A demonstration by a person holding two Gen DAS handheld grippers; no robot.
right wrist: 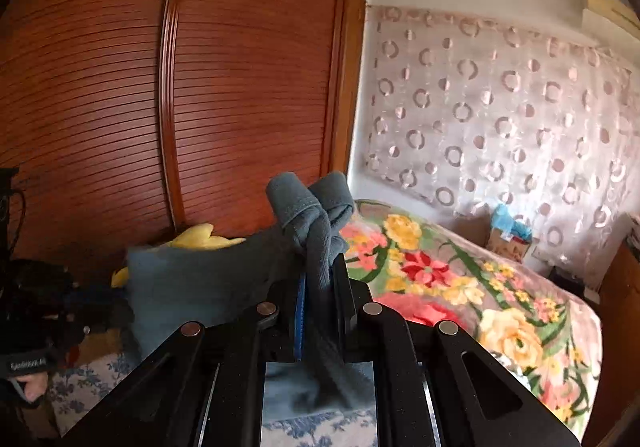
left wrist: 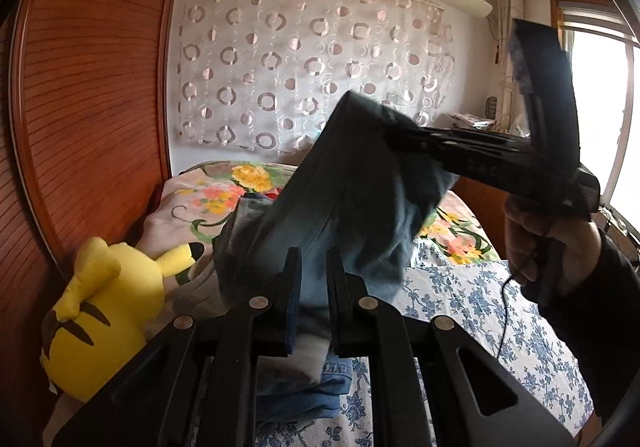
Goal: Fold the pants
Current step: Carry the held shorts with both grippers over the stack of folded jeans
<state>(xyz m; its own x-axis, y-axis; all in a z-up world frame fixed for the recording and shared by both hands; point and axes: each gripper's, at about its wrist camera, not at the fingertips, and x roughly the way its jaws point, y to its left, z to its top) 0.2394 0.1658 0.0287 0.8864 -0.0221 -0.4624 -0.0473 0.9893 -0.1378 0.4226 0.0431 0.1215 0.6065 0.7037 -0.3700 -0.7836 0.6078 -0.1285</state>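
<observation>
Dark blue-grey pants (left wrist: 320,207) hang stretched in the air between both grippers above the bed. My left gripper (left wrist: 314,275) is shut on one edge of the cloth, which runs up between its fingers. Higher and to the right, my right gripper (left wrist: 394,133), held by a hand (left wrist: 552,243), is shut on the other end. In the right wrist view the right gripper (right wrist: 322,281) pinches a bunched fold of the pants (right wrist: 312,215). From there the cloth spans left toward the dark left gripper (right wrist: 44,287).
A yellow plush toy (left wrist: 104,299) lies by the wooden wardrobe (left wrist: 92,87) at the left. The bed carries a blue-flowered sheet (left wrist: 460,307) and a bright floral blanket (right wrist: 460,287). Lighter blue denim (left wrist: 308,395) lies under the left gripper. A window (left wrist: 600,107) is at the right.
</observation>
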